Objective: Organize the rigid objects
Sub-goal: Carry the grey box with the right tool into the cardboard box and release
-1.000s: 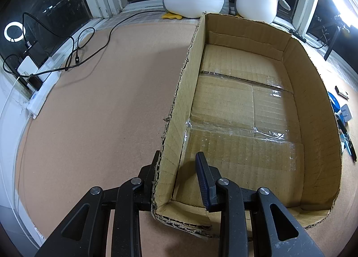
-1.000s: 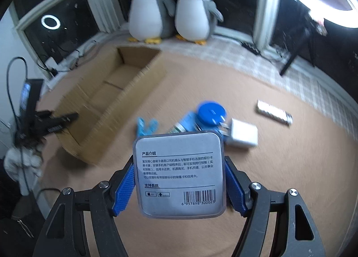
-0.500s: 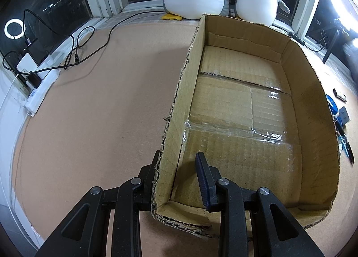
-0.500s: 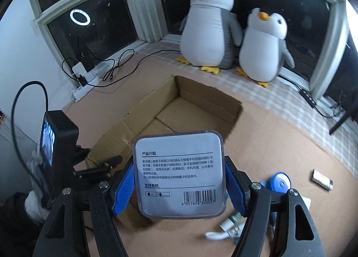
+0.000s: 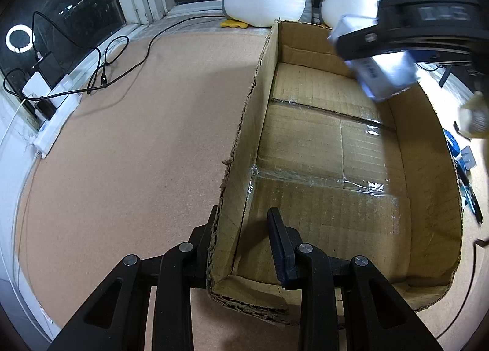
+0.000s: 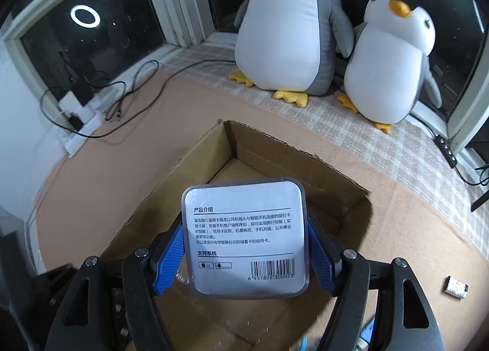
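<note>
An open cardboard box lies on the brown floor, with nothing inside it. My left gripper is shut on the box's near left wall, one finger outside and one inside. My right gripper is shut on a small flat white package with a printed label and barcode, gripped by its two side edges between the blue pads. It hangs above the box. In the left wrist view the package and right gripper hover over the box's far right part.
Two plush penguins sit on the checked cloth behind the box. Cables and a power strip lie along the left window. Blue items and a white plug lie right of the box, and a small white stick rests on the floor.
My right gripper has carried the package from over the loose items to above the box and now shows in the left wrist view. The left gripper and box stayed put.
</note>
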`<state>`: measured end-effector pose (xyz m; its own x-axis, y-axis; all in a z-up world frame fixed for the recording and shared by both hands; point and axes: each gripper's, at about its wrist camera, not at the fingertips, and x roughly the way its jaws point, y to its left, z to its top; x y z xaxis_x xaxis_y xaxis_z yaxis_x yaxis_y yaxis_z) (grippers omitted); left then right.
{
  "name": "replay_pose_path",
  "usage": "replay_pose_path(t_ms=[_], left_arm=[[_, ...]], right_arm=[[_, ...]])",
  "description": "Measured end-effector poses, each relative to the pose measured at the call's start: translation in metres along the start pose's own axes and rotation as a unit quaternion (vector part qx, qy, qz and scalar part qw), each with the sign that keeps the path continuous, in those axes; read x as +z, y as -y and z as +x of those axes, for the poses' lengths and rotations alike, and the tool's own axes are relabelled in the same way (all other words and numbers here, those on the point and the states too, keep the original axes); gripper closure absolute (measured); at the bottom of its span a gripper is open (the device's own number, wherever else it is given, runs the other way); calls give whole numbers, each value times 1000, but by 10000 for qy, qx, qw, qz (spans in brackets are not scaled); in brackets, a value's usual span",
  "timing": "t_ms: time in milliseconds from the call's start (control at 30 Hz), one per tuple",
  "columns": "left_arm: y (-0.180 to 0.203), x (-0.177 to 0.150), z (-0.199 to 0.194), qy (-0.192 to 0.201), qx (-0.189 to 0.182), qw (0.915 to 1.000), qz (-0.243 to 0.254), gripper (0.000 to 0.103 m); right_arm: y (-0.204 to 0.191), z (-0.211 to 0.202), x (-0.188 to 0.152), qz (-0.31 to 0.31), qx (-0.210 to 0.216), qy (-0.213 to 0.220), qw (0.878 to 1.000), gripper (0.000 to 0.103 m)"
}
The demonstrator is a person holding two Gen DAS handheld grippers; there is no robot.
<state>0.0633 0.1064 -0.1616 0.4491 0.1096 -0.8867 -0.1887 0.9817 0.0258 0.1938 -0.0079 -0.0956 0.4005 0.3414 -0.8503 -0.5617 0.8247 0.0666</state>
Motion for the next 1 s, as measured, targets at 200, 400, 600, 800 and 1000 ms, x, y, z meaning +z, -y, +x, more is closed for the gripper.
replay_pose_path(t_ms=[200,400,600,800,1000], left_arm=[[1,1,1,0,15,10000,-25,72],[2,0,1,5,33,10000,-20,71],[2,1,1,16,48,10000,4,71],[1,1,2,39,32,10000,25,71],[1,1,1,55,30,10000,67,71]], right_arm=[[2,23,3,16,-110,-179,9998,34],[10,30,5,157,36,-339,9993,30],[12,4,5,213,-9,-158,9996,29],[12,-67,-17,154,30,282,9995,29],[30,-138,-56,371,-152,496,9980,29]])
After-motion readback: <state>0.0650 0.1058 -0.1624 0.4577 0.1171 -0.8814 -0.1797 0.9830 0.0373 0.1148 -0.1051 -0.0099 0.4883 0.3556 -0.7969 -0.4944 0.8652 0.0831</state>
